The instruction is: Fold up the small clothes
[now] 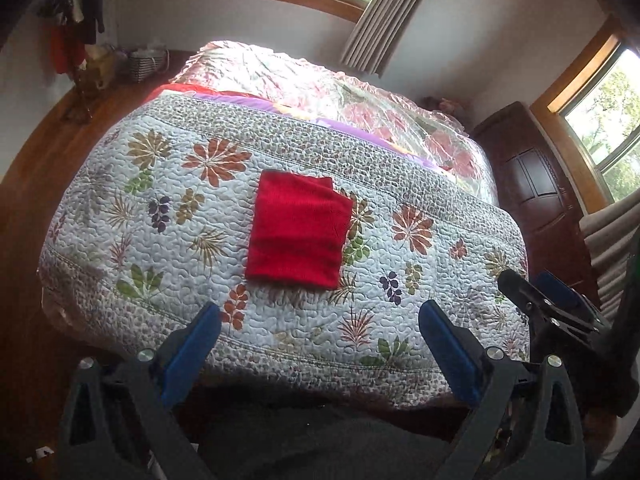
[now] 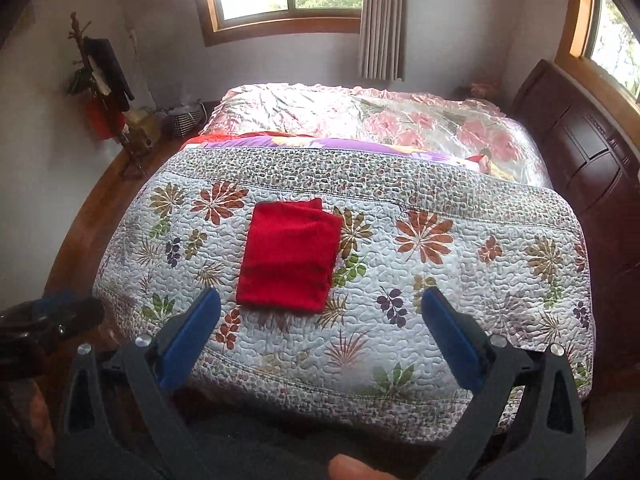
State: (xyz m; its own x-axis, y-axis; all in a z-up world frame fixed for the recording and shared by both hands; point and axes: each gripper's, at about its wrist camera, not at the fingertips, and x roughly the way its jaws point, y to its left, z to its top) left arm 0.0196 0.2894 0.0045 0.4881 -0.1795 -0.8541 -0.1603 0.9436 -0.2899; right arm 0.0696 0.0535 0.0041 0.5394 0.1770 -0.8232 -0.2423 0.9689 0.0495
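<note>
One red cloth point(image 1: 298, 228) lies folded into a neat rectangle on the flowered quilt point(image 1: 420, 240) near the middle of the bed, its long axis running from near to far with a slight tilt to the right. Both grippers hover above the near edge, clear of the cloth. The left gripper point(image 1: 320, 324) is spread wide and holds nothing; so is the right gripper point(image 2: 320, 312). The left view alone catches the right gripper at its right edge; the right view shows a fingertip point(image 2: 352, 468) at the bottom.
</note>
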